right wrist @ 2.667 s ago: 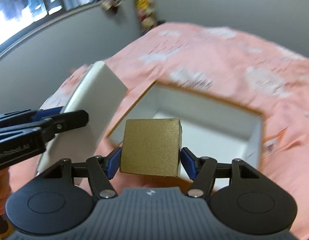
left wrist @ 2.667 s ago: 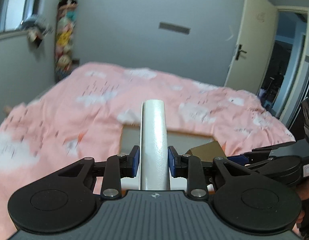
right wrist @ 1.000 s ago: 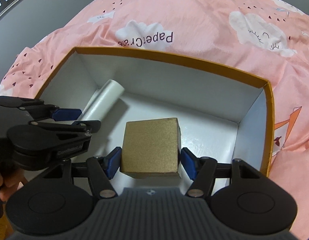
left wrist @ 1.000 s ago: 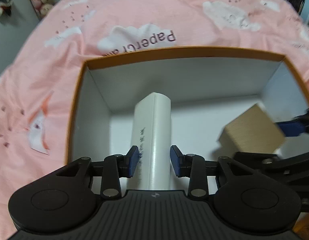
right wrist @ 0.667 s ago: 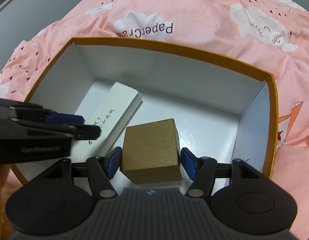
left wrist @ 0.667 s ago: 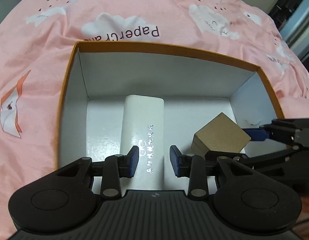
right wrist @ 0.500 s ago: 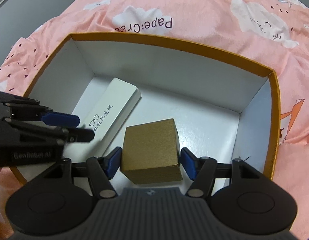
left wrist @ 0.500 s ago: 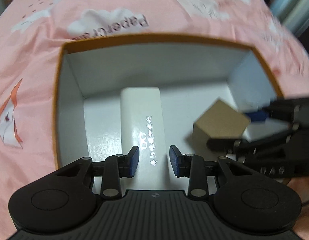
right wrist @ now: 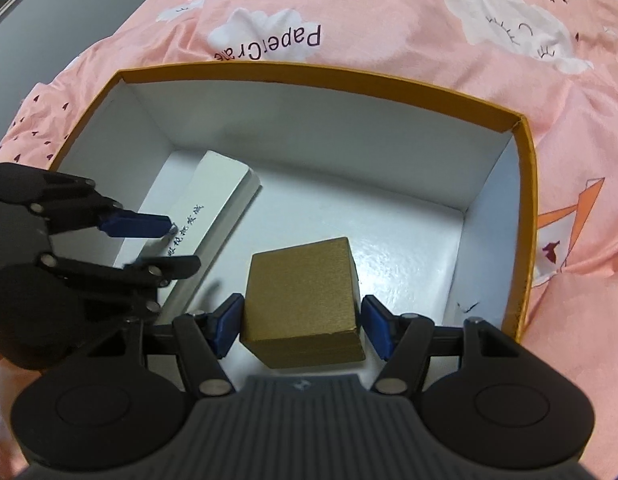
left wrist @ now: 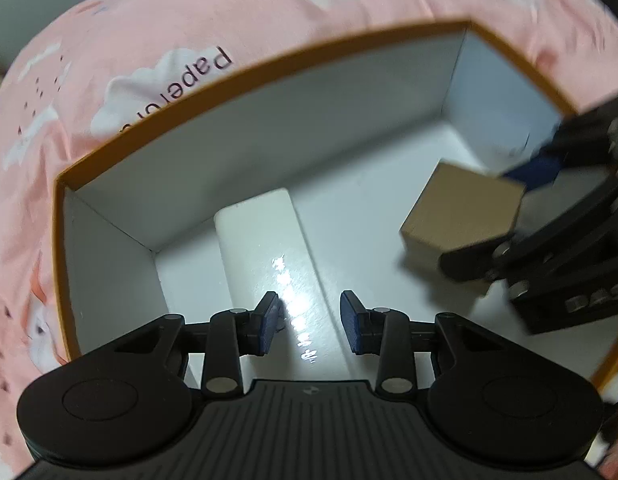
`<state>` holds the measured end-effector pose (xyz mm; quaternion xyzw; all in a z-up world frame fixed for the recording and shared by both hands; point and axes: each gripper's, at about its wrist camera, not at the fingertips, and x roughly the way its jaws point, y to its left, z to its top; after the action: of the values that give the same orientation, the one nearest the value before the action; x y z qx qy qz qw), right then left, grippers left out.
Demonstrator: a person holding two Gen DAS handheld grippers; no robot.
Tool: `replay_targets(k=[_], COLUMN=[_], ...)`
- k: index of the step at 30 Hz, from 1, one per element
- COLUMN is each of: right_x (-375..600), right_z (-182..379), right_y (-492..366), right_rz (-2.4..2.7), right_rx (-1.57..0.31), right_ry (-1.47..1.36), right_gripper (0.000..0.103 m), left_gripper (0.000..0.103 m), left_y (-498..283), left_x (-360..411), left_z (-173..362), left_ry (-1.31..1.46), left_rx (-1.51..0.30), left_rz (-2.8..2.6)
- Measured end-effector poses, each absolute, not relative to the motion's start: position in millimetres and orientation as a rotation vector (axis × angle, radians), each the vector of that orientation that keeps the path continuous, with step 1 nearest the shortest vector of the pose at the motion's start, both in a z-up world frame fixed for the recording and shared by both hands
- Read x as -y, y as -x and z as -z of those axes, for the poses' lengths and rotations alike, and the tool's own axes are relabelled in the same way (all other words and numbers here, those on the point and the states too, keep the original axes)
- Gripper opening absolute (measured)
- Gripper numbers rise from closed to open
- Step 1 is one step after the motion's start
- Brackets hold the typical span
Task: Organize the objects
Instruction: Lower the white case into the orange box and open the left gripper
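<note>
An open cardboard box with orange rim point(right wrist: 525, 184) and white inside lies on the pink bed; it also shows in the left wrist view point(left wrist: 269, 76). A long white box point(left wrist: 265, 256) lies flat on its floor at the left; it shows too in the right wrist view point(right wrist: 217, 208). My left gripper point(left wrist: 309, 326) is open just above the white box's near end, not holding it. My right gripper point(right wrist: 299, 324) is shut on a gold cube box point(right wrist: 305, 292), low inside the big box; the cube appears in the left wrist view point(left wrist: 461, 216).
The pink cloud-print bedsheet point(right wrist: 389, 12) surrounds the box on all sides. The box walls stand around both grippers. White floor point(right wrist: 397, 256) lies between the cube and the right wall.
My left gripper has let go of the white box, which now lies flat on the box floor, and has drawn back. My right gripper has lowered the gold cube into the box.
</note>
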<state>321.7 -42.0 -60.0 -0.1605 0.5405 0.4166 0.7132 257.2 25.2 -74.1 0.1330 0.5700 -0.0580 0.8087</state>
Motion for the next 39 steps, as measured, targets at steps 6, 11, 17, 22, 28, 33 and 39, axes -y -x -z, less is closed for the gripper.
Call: replay_targets(k=[6,11,17,22,28,33,39], right_x=[38,35,35,33,33,31,22], right_z=[61,64,67,68,72,72,73], right_y=[-320,-322,-324,-319,-318,-316,-310], right_rz=[-0.956,-0.979,-1.007,-1.016,-1.017,-1.040,-1.075], right_rx=[-1.236,-1.283,-1.345,-1.343,-1.380,-1.437,-1.519], right_ry=[0.348,0.332,0.276,0.287,0.272,0.235,0.170], right_gripper=[0.065,0.065,0.065,0.065,0.065,0.065,0.065], left_gripper=[0.048,0.046,0.043,0.041,0.040,0.039,0.039], left_y=[-265,-270,-280,-282,-284,-268,-234], left_x=[-17,-24,-43,-50,-49,-55,-79], left_z=[81,87,85,85,83,60,18], left_ry=[-0.395,-0.459,-0.370,-0.319,-0.367,-0.308,-0.108], left_rx=[-1.241,-1.236,-1.228,-1.204,-1.182,-1.106,-0.979], left_rz=[0.122,0.063,-0.020,-0.120,-0.160,-0.098,-0.095])
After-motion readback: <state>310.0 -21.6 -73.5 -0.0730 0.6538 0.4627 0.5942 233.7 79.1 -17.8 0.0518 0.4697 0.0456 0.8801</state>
